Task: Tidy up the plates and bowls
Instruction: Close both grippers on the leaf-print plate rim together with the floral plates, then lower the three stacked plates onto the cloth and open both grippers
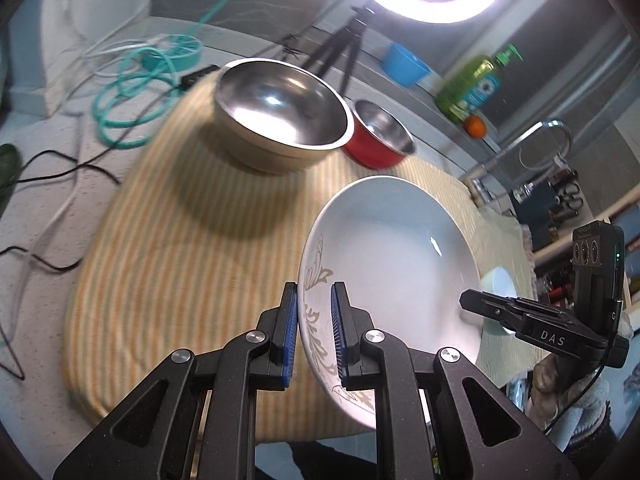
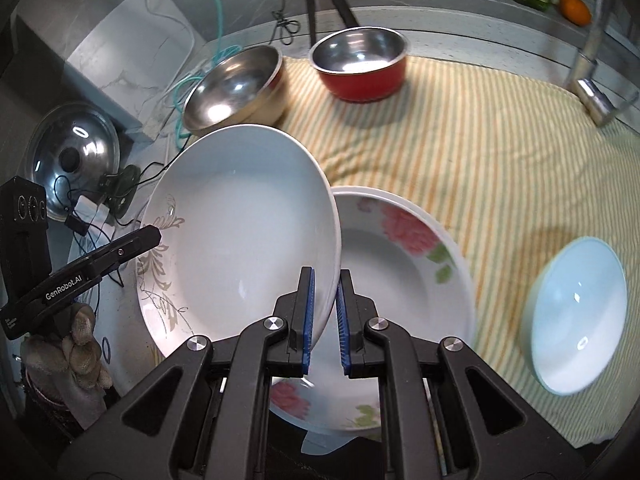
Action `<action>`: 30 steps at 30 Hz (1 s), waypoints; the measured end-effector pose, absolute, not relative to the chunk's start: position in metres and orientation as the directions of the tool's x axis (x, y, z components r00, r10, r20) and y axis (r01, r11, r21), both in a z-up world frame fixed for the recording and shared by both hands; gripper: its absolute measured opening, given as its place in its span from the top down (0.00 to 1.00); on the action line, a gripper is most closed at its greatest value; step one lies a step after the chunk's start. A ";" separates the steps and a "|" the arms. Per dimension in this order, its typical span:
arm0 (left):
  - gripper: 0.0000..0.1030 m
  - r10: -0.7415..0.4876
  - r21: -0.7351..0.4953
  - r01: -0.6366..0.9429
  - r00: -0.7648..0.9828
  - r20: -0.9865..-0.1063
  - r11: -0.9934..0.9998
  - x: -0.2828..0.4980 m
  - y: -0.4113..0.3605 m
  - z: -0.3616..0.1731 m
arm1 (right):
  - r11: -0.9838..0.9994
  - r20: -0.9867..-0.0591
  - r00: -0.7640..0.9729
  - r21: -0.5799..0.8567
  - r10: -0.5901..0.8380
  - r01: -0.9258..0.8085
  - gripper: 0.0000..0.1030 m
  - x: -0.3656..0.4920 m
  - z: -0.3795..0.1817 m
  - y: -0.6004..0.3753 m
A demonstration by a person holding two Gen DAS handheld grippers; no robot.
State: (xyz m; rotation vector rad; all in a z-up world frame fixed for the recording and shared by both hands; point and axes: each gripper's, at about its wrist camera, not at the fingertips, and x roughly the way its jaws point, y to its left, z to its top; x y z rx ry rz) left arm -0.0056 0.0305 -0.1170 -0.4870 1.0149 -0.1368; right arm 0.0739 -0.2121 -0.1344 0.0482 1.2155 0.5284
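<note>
A white plate with a grey leaf pattern (image 1: 392,248) (image 2: 240,216) is held tilted in the air by both grippers. My left gripper (image 1: 314,308) is shut on its patterned left rim. My right gripper (image 2: 325,292) is shut on its opposite rim; its finger also shows in the left wrist view (image 1: 500,310). Below it on the striped cloth (image 2: 480,152) lies a white plate with pink flowers (image 2: 400,280). A pale blue bowl (image 2: 576,316) sits to the right. A large steel bowl (image 1: 280,108) (image 2: 232,88) and a red bowl (image 1: 380,136) (image 2: 360,64) stand at the back.
A steel pot lid (image 2: 74,156) and cables (image 1: 48,168) lie on the counter left of the cloth. A tripod (image 1: 340,48), blue cup (image 1: 404,64), soap bottle (image 1: 472,84), orange (image 1: 476,126) and faucet (image 2: 596,64) stand along the back and right.
</note>
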 end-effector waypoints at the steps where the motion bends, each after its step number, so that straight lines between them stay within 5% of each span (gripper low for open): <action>1: 0.86 -0.337 -0.451 -0.104 0.524 -0.782 0.887 -0.005 0.027 -0.118 | 0.883 -0.879 0.245 0.311 0.408 -0.352 0.90 0.073 -0.135 -0.216; 30: 0.86 -0.376 -0.406 0.010 0.399 -0.836 0.914 0.016 -0.039 -0.141 | 0.938 -0.916 0.262 0.239 0.303 -0.249 0.89 0.057 -0.163 -0.270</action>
